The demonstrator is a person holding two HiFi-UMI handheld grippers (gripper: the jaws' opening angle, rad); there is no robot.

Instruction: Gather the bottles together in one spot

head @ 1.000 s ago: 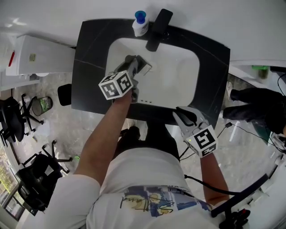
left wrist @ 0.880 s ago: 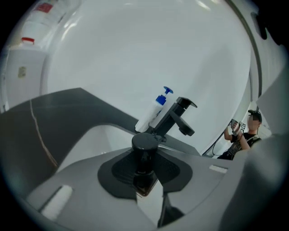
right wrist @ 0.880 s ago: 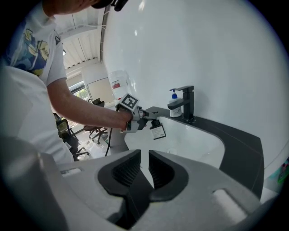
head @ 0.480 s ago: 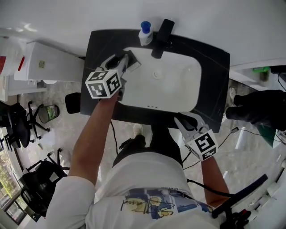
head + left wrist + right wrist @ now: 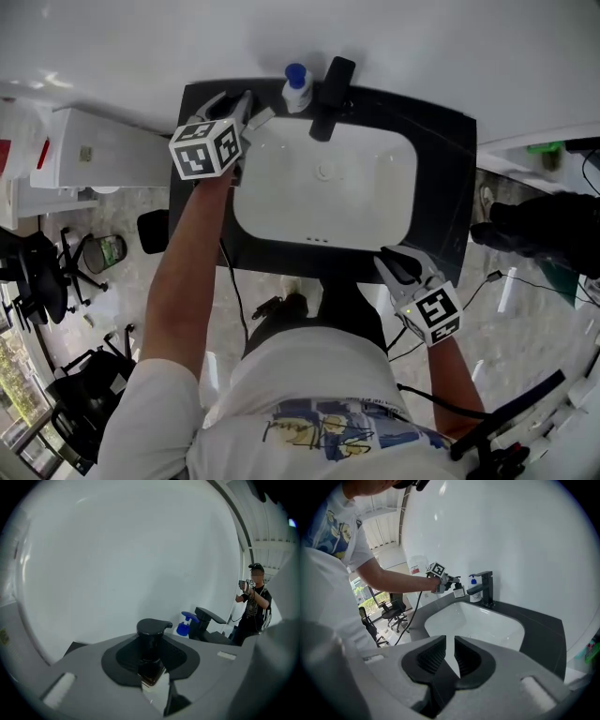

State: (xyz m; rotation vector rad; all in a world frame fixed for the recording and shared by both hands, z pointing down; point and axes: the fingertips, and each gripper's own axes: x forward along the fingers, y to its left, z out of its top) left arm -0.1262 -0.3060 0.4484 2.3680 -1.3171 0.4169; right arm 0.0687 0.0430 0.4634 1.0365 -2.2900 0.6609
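My left gripper (image 5: 246, 111) is shut on a dark pump bottle (image 5: 151, 641) with a white label, holding it over the back left corner of the black counter (image 5: 202, 187). I cannot tell whether the bottle touches the counter. A white bottle with a blue cap (image 5: 296, 82) stands just to its right, beside the black faucet (image 5: 330, 82). The right gripper view shows the held bottle (image 5: 458, 591) a short way left of the blue-capped one (image 5: 474, 594). My right gripper (image 5: 392, 263) hovers at the counter's front right, with a narrow gap between its jaws and nothing in it.
The white sink basin (image 5: 375, 197) fills the middle of the counter. A white cabinet (image 5: 103, 150) stands left of the counter, and office chairs (image 5: 37, 281) are on the floor further left. A person (image 5: 253, 604) stands in the background to the right.
My left gripper has carried the pump bottle from above the basin's left side to the back left corner, nearer the blue-capped bottle. The right gripper has hardly moved.
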